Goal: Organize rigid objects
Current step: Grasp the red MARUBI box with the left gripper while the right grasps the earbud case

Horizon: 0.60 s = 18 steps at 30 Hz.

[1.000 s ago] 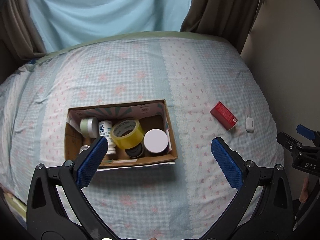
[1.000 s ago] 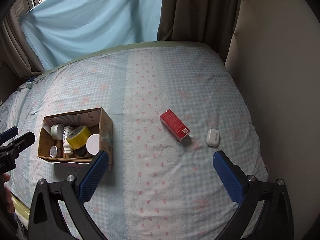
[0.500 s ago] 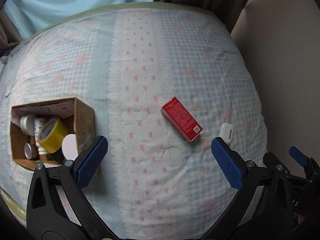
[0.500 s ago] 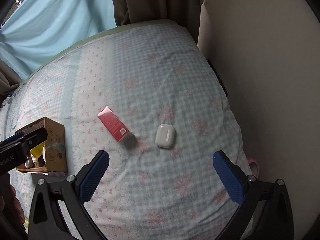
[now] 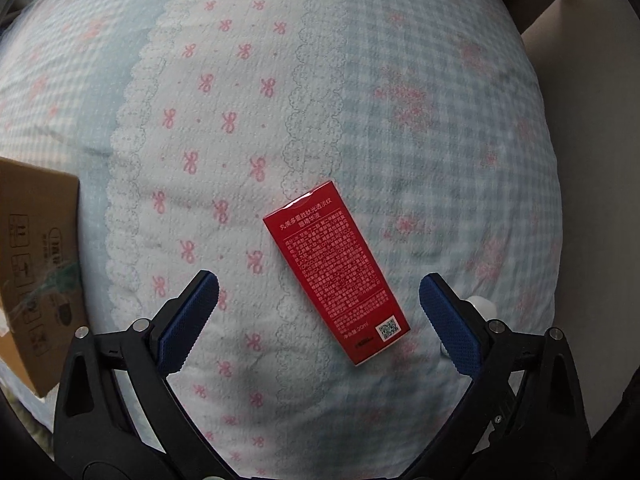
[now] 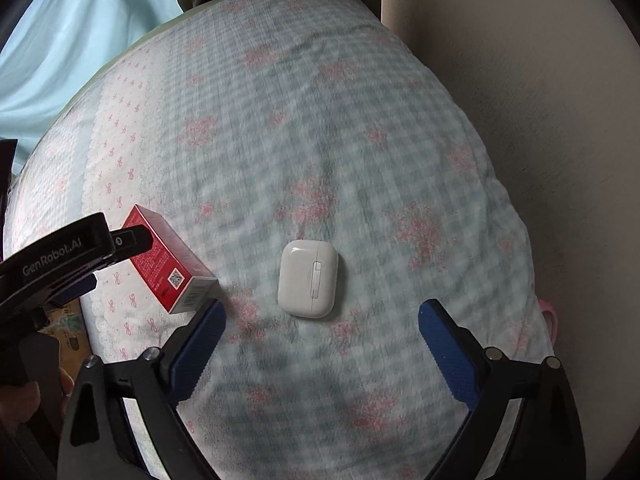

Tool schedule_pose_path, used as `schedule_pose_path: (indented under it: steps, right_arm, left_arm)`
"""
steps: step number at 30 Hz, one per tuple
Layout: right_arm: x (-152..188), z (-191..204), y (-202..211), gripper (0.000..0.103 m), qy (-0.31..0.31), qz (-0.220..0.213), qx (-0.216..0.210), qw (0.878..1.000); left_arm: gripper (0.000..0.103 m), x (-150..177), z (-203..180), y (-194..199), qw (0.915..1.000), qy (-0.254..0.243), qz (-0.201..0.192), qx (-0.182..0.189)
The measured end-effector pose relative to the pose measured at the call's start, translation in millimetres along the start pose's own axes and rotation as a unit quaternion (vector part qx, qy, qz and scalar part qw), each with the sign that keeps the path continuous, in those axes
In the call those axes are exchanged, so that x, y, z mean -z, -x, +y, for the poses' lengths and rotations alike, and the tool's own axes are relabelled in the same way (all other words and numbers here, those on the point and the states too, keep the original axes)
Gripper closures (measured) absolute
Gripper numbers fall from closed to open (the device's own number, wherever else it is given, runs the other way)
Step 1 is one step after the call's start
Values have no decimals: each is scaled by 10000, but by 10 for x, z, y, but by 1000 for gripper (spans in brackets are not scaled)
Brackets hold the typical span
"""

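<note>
The left hand-held gripper [image 5: 318, 298] points down at the bed [image 5: 440, 120], and its two blue pads stand wide apart with nothing pressed between them. A red box [image 5: 336, 268] lies flat on the bedspread in the space ahead of the pads, tilted, and touches neither one. The small white writing on the box is too tiny to read. At the left edge, a cardboard box [image 5: 38, 264] is cut off, so only one brown side shows and what is inside is hidden. A little white thing peeks out behind the right pad, and most of it is covered. The right hand-held gripper [image 6: 322, 326] is also apart, and its jaws are closing a little, with nothing pressed between them. A white earbud case [image 6: 307, 278] lies on the bed just ahead of its pads, not touched. In the right wrist view, the red box [image 6: 168, 264] sits to the left of the case, and the black body of the left hand-held gripper covers part of it. The bedspread looks blurry here.
</note>
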State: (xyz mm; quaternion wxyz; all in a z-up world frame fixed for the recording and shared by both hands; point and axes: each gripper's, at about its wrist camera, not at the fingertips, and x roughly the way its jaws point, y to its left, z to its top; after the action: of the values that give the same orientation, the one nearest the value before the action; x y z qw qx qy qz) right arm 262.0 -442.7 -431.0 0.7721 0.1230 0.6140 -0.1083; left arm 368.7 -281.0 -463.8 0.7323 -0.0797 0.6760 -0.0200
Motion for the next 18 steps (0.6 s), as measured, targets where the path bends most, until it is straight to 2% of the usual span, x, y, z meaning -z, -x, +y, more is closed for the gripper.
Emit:
schedule_pose_path:
  steps: [2,4,7,10,14,15,17,18]
  right_arm:
    - [-29,10,-142,8,-28,88,-13,10000]
    - [-60,29,-275,16,-32,198,-7,9998]
    - [-104,41,-474,19,-87,408,44,9991]
    - [-133,43,-644,34,-134,646,64,9978]
    - [-150,94,-736,40,-130,726,245,9970]
    - [-138,115,-741,43,-98,726,313,9968]
    - [-165,171,-745,57,-45,720,390,9966]
    - [-170,201,-741,60,-42,722,385,9966]
  left_arm:
    - [5,-36,-1,-106,9999,82,109,-105]
    - [8,-67,19,-194,9995,240,160,-130]
    - [20,-103,38,-321,9989,360,272,-159]
    - [27,-120,17,-414,9989,303,309,-168]
    - [46,-152,-85,-439,9996,175,226,-53]
    - [48,-175,-143,-442,9997,90,198,-65]
    - [51,-178,-189,-431,9999,-35,165,30]
    - [53,-167,-190,-418,9999,-60,143,76]
